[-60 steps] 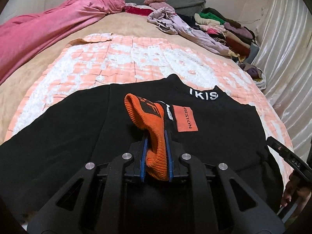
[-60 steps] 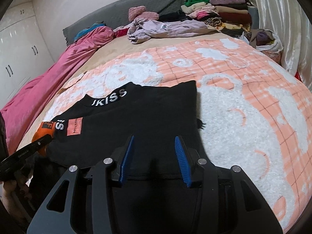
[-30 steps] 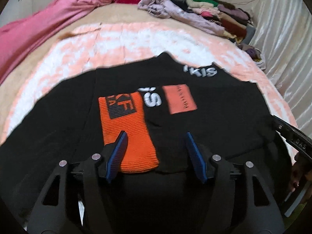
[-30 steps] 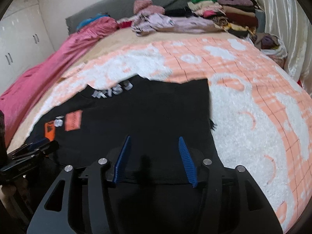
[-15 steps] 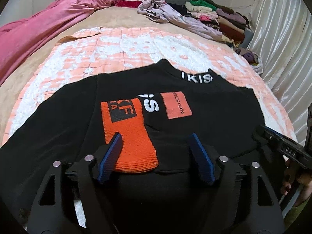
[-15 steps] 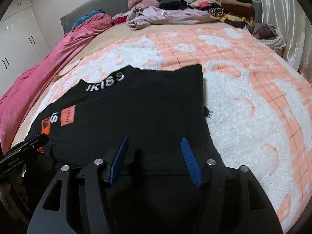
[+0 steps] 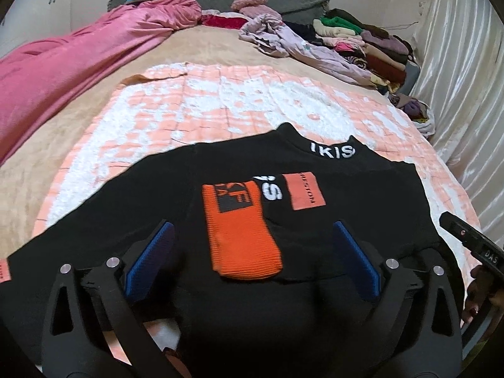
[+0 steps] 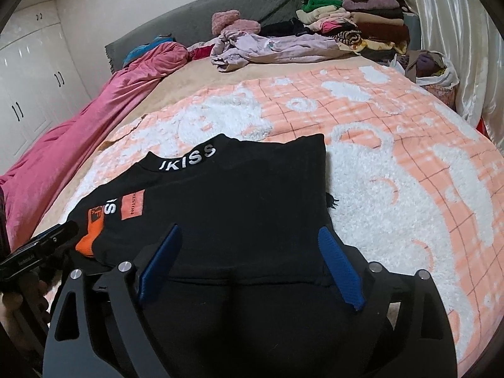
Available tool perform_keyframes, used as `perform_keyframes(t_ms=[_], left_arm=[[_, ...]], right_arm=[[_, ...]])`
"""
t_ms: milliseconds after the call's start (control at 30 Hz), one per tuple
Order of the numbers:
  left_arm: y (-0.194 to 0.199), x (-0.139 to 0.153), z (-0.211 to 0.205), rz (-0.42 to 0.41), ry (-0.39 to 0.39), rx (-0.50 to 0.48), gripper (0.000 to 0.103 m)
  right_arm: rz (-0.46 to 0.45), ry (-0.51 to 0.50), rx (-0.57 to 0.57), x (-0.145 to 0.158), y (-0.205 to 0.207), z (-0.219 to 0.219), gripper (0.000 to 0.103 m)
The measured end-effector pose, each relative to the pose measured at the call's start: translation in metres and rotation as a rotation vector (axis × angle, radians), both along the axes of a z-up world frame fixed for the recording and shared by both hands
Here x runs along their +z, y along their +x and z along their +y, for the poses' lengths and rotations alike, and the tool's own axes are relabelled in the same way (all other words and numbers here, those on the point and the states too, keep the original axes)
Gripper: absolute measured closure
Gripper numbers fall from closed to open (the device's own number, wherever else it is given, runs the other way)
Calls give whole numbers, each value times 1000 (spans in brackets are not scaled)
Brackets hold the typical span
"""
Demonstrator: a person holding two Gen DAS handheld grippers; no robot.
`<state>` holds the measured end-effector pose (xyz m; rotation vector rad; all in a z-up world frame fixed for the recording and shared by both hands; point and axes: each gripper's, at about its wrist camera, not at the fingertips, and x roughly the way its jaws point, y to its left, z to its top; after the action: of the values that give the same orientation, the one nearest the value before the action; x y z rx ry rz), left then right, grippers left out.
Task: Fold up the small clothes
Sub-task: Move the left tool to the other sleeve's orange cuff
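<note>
A black sweater lies flat on a peach-and-white blanket covering a bed, its white-lettered collar pointing away from the cameras. One sleeve is folded across the chest, so its orange ribbed cuff rests on the body beside an orange patch. The left gripper hovers just above that cuff with its jaws spread wide and holding nothing. The right gripper hovers over the sweater's near hem at the other side, jaws likewise spread and empty. The sleeve fold looks finished on both sides, so the step in hand is probably the lengthwise fold; the next move would call for both grippers to pinch the near hem and carry it up toward the collar without dragging the cuff askew. The only container in view is a white plastic bag at the far edge of the bed, stuffed with purple and brown cloth. Folded clothes sit stacked near the headboard.
</note>
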<state>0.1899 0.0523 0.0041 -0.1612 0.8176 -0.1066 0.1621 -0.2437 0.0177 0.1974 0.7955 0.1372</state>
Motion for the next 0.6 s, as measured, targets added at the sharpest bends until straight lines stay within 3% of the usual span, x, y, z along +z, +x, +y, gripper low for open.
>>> perform_keyframes(t_ms=[600], left_arm=[[-45,24,48,-92,-32,113,10]], right_arm=[[-19,10,83,14,-11,30,15]])
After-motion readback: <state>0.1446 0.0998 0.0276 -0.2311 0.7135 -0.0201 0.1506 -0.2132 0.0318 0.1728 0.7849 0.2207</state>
